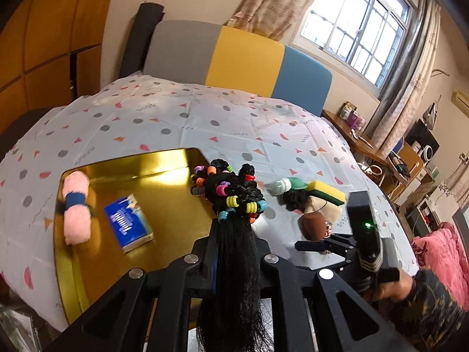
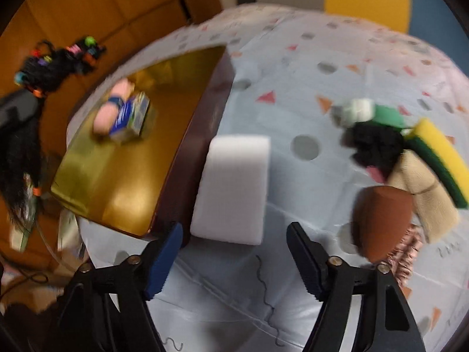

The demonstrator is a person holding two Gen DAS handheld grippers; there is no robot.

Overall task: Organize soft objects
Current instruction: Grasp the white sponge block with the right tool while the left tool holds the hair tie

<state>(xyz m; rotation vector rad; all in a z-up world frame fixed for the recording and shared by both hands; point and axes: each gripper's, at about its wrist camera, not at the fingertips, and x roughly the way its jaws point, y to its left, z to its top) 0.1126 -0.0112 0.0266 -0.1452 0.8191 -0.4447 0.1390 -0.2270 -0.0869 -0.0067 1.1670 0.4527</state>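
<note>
The left gripper (image 1: 234,234) has its fingers pinched on a black beaded hairpiece (image 1: 231,202), held above the gold tray (image 1: 176,161), likely for dropping in. The right gripper (image 2: 234,261), fingers spread, lines up on the white sponge (image 2: 234,187) lying on the bench (image 2: 307,67) beside the tray.
</note>
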